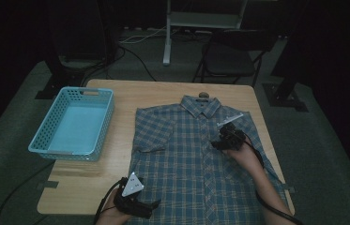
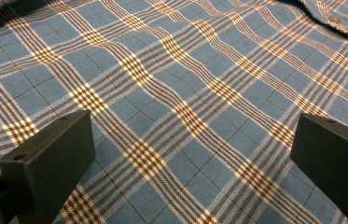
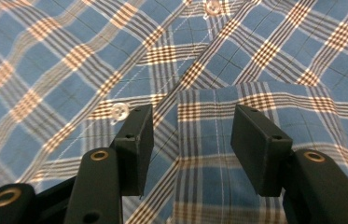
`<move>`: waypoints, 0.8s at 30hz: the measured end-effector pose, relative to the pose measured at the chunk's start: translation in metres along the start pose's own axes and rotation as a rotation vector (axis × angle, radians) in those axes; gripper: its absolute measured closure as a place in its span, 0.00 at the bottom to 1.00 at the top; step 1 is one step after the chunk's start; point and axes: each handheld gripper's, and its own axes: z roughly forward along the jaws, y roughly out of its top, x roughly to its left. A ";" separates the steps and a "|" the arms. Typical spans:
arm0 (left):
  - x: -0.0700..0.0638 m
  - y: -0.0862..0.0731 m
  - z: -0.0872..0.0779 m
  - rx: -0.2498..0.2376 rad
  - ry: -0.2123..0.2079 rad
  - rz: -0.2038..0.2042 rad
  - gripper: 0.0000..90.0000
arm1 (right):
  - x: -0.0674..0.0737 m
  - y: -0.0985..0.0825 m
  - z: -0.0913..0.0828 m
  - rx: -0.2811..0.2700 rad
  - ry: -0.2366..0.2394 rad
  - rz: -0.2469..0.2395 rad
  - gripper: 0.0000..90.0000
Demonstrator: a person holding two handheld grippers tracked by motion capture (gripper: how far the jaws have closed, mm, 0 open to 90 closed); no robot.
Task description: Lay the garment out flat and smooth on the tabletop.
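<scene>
A blue plaid short-sleeved shirt (image 1: pixel 182 154) lies flat and buttoned on the wooden table (image 1: pixel 116 93), collar at the far side. My left gripper (image 1: pixel 156 205) rests by the shirt's lower left hem. In the left gripper view the left gripper (image 2: pixel 190 154) stands wide open just above the plaid cloth (image 2: pixel 185 84), nothing between its jaws. My right gripper (image 1: pixel 220 138) hovers over the shirt's chest. In the right gripper view the right gripper (image 3: pixel 192 140) has its jaws partly apart, straddling the corner of the chest pocket (image 3: pixel 302 116) beside the placket, with a clear button (image 3: pixel 119 112) at the left jaw; the pads grip nothing.
A light blue plastic basket (image 1: pixel 107 117) stands at the table's left side. A dark folding chair (image 1: pixel 231 56) and a white frame leg (image 1: pixel 167 42) stand on the floor beyond the far edge. Bare wood lies between basket and shirt.
</scene>
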 end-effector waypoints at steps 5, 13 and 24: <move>0.000 0.000 0.000 -0.001 -0.001 -0.003 0.01 | -0.005 0.003 0.017 0.060 -0.027 -0.014 0.56; -0.001 0.000 0.000 -0.001 0.006 0.004 0.01 | -0.016 0.007 0.017 0.079 -0.002 -0.001 0.77; 0.000 -0.001 0.000 -0.004 0.002 0.000 0.01 | -0.037 0.006 -0.006 -0.027 -0.005 0.085 0.93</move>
